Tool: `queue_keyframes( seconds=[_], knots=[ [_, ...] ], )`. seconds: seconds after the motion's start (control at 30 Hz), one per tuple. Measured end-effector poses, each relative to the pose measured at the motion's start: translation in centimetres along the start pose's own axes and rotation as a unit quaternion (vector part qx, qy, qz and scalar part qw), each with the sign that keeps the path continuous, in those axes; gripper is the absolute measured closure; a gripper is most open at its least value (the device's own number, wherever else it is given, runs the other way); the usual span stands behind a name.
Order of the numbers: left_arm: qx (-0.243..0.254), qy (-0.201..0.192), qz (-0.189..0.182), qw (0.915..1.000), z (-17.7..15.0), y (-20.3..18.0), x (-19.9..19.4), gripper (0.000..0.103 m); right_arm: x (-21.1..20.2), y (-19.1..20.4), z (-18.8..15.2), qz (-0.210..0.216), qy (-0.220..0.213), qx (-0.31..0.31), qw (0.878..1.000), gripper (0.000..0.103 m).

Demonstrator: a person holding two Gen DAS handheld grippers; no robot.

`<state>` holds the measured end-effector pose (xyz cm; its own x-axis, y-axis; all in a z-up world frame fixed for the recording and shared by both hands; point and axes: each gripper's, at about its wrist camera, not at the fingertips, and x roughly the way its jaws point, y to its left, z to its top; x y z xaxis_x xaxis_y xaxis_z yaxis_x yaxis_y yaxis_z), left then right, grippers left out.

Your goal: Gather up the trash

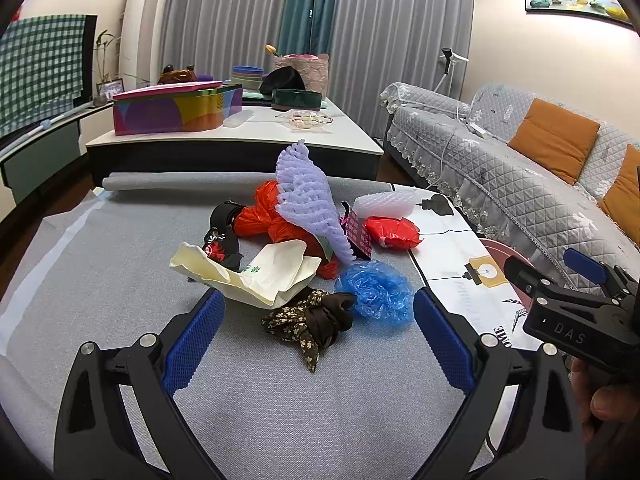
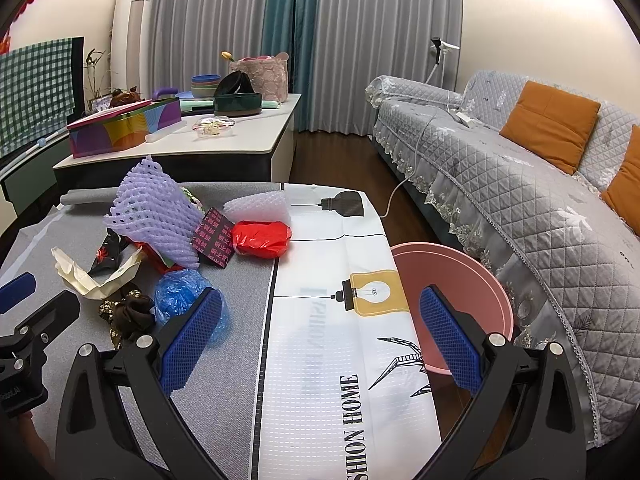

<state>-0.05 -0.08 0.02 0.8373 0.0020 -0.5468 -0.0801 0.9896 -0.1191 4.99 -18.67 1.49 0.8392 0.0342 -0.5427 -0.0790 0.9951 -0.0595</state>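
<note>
A pile of trash lies on the grey table mat [image 1: 120,264]: a purple foam net [image 1: 310,196], orange-red plastic bags [image 1: 260,216], a red bag [image 1: 390,232], white foam net [image 1: 386,204], crumpled cream paper [image 1: 256,272], a blue plastic bag [image 1: 376,292] and a dark floral cloth [image 1: 312,320]. My left gripper [image 1: 316,340] is open and empty, just in front of the cloth. My right gripper [image 2: 320,336] is open and empty over the white printed cloth [image 2: 344,360], right of the pile. A pink basin [image 2: 460,284] sits off the table's right edge.
A low white table [image 1: 240,136] behind holds a colourful box [image 1: 176,108], bowls and a basket. A grey quilted sofa [image 2: 520,184] with orange cushions runs along the right. A rolled grey mat [image 1: 192,182] lies at the table's far edge.
</note>
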Motion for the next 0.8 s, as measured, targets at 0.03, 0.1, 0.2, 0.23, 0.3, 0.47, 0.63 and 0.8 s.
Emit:
queue_keyframes(
  seconds=[0.03, 0.1, 0.2, 0.23, 0.3, 0.47, 0.63, 0.8],
  knots=[
    [0.0, 0.0, 0.0, 1.0, 0.0, 0.0, 0.0, 0.011, 0.0, 0.0, 0.0, 0.0, 0.0, 0.0, 1.0, 0.006],
    [0.0, 0.0, 0.0, 1.0, 0.0, 0.0, 0.0, 0.011, 0.0, 0.0, 0.0, 0.0, -0.001, 0.0, 1.0, 0.006],
    [0.001, -0.001, 0.001, 1.0, 0.0, -0.5, 0.0, 0.011, 0.0, 0.0, 0.0, 0.0, 0.0, 0.0, 1.0, 0.007],
    [0.0, -0.001, 0.0, 1.0, 0.0, -0.5, 0.0, 0.011, 0.0, 0.0, 0.0, 0.0, 0.0, 0.0, 1.0, 0.007],
    [0.0, -0.001, -0.001, 1.0, 0.0, -0.5, 0.0, 0.011, 0.0, 0.0, 0.0, 0.0, 0.0, 0.0, 1.0, 0.007],
    [-0.001, 0.0, 0.0, 1.0, 0.0, -0.5, 0.0, 0.011, 0.0, 0.0, 0.0, 0.0, 0.0, 0.0, 1.0, 0.008],
    [-0.004, 0.0, -0.003, 1.0, 0.3, -1.0, 0.1, 0.011, 0.0, 0.0, 0.0, 0.001, 0.0, 0.001, 1.0, 0.008],
    [-0.003, -0.003, 0.0, 1.0, 0.6, -0.8, -0.2, 0.018, 0.4, 0.5, 0.1, 0.007, 0.005, 0.003, 1.0, 0.011]
  ],
)
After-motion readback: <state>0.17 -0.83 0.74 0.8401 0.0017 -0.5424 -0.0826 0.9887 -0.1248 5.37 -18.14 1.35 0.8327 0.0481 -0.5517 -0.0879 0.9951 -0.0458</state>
